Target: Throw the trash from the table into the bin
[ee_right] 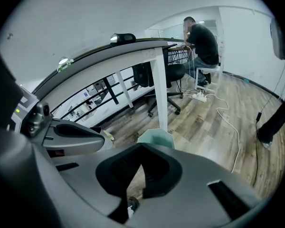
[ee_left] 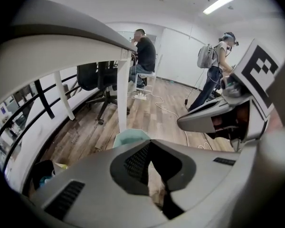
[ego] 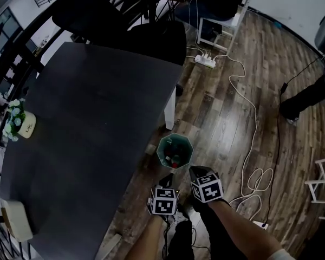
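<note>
The left gripper [ego: 167,179] and right gripper [ego: 194,171] hang by the green plastic bin [ego: 161,145], fingers [ee_left: 135,163] shut, empty. Next, check the dark desk [ego: 97,118].

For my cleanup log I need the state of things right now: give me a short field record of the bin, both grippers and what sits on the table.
bin: teal, upright on the wood floor by the table's corner, open top
bin contents: a few pieces, one red piece; the rest too dark to name
left gripper: jaws together, nothing held, near the bin
right gripper: jaws together, nothing held, beside the left one
table: dark top; flower pot and pale box along its left edge
</note>
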